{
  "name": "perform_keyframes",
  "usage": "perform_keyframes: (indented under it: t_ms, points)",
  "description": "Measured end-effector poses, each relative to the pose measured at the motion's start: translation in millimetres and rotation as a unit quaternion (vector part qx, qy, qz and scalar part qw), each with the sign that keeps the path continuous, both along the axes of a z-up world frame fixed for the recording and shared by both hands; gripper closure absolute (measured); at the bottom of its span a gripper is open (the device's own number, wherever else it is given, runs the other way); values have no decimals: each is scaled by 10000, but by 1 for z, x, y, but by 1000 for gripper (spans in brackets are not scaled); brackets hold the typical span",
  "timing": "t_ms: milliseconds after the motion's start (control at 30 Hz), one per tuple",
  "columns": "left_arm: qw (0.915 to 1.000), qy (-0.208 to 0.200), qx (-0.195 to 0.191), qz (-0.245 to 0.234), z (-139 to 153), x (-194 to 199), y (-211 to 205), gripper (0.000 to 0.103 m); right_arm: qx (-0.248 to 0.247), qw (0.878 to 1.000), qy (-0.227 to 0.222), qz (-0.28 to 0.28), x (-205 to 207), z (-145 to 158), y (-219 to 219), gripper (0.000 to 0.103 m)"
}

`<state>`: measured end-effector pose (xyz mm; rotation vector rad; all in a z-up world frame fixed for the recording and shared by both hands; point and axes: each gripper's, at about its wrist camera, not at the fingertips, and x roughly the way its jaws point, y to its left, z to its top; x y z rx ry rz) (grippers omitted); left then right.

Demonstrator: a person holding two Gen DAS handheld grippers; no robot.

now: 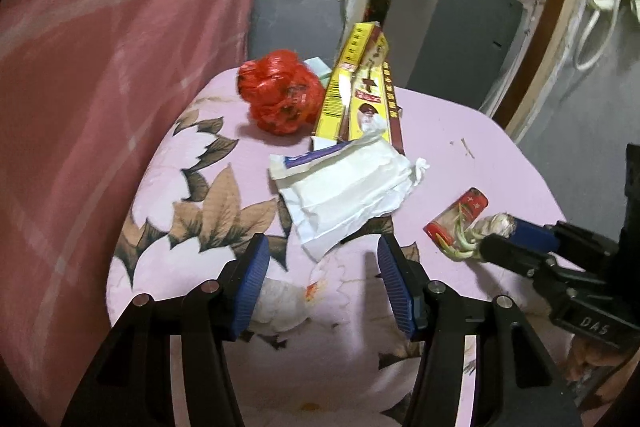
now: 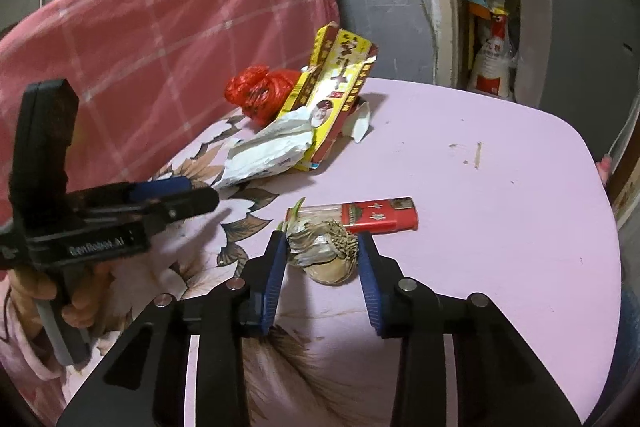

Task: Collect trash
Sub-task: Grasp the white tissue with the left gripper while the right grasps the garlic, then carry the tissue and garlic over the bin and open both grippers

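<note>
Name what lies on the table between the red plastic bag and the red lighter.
The torn yellow carton and the white tissue pack lie between the red plastic bag and the red lighter, clearest in the left wrist view.

Each hand-held gripper is built from matte black plastic arms, with round silver pivot screws at the joints and two fingers faced with ribbed dark-blue pads. The left hand-held gripper shows four such screws across its linkage; seen from the other camera, its black body carries pale lettering along one side and a grey grip bar below. The right hand-held gripper is the same design, with pale letters on its body. The person wears a pale pink sleeve.
</note>
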<state>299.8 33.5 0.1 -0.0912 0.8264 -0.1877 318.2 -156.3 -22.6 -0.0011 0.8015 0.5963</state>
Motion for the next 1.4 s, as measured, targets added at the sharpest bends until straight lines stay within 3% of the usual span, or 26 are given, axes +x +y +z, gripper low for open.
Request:
perform_keyframes:
  t_ms: [67, 167, 400, 567, 733, 1067, 1400]
  points:
    - [9997, 13, 240, -46, -1, 3, -7, 66, 13, 10000, -25, -53, -1, 1, -4, 71]
    - [9986, -9, 525, -30, -3, 8, -16, 74, 18, 9999, -97, -105, -4, 3, -8, 71]
    - [9953, -95, 963, -98, -6, 11, -28, 83, 95, 9997, -163, -169, -9, 5, -19, 71]
    - [9936, -285, 1081, -173, -4, 10, -36, 97, 152, 9991, -288, -260, -13, 9, -23, 71]
    - [9916, -595, 1133, -172, 1, -1, -42, 103, 180, 9987, -385, -265, -17, 10, -27, 72]
    - [9919, -1199, 367, -185, 29, -34, -55, 103, 369, 9950, -811, -441, -34, 22, -44, 72]
    - [9843, -1656, -307, -528, 52, -59, -105, 103, 447, 9796, -1607, -1122, -63, 44, -92, 72]
